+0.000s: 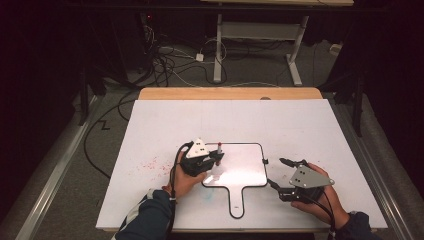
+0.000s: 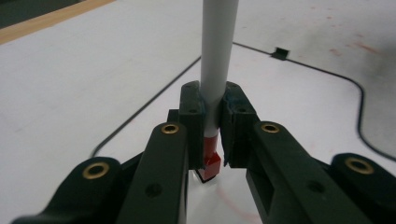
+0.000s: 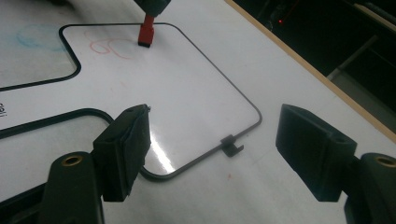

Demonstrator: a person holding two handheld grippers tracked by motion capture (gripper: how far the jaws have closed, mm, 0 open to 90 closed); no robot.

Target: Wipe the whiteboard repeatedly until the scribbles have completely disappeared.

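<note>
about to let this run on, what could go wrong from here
1. The left tool clamps the white red-tipped marker low on its barrel, tip on the black-rimmed paddle-shaped whiteboard; pressing may tilt it or make it slip.
2. The right tool is open, nothing in it, at the whiteboard's edge, so the board may slide while being drawn on.

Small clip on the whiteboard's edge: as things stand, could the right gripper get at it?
Probably yes. The right gripper is open, and the clip on the handheld whiteboard lies just ahead between its jaws with nothing between. The left gripper, holding the red marker, works at the board's far side.
</note>
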